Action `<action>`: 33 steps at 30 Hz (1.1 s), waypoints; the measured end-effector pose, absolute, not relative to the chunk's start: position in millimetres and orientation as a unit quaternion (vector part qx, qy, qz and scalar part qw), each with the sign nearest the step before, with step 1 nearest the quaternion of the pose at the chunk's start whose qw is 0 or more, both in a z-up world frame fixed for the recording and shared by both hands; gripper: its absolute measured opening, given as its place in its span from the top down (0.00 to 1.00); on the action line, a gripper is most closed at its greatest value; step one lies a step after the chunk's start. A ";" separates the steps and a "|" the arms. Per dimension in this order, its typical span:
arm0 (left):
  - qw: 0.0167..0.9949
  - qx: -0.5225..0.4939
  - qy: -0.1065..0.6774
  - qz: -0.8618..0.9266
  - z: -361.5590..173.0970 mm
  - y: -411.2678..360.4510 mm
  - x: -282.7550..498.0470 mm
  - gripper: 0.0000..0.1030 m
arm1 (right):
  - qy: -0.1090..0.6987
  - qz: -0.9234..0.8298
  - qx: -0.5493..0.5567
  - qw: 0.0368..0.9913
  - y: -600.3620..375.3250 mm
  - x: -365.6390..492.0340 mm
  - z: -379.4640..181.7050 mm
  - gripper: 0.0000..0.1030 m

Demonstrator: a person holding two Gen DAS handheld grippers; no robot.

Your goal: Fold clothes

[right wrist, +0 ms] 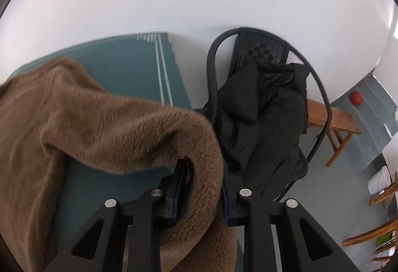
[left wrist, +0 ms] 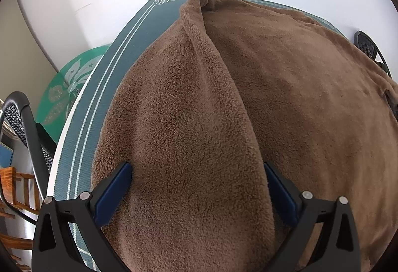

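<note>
Two grippers on one brown fleece garment (left wrist: 286,103) spread over the teal mat (left wrist: 124,53). The left gripper (left wrist: 197,195) is spread wide, straddling a ridge, probably pinning it. The right gripper (right wrist: 200,193) pinches a lifted edge for folding. The ridge runs lengthwise toward the wall.

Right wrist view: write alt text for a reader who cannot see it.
The right gripper clamps a fold of brown fleece, lifted over a green mat. Beyond stands a black chair with a black jacket on it, against a white wall.
</note>
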State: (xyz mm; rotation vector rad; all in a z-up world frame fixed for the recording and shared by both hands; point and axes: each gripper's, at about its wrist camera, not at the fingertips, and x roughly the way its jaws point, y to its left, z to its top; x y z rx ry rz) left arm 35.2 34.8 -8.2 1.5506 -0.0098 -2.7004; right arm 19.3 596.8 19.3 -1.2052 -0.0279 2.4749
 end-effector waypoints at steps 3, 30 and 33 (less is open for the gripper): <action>0.013 0.496 0.001 -0.868 -7.7 32.3 35.9 0.01 | 0.001 0.889 -0.421 0.182 597.3 29.7 20.7 0.36; 0.025 0.496 -0.005 -0.868 23.7 5.4 23.5 0.30 | 0.023 0.914 -0.404 0.032 467.6 72.0 12.3 0.24; 0.024 0.492 0.034 -0.869 34.6 -14.6 19.7 0.58 | 0.041 0.909 -0.412 0.036 474.5 69.5 8.6 0.24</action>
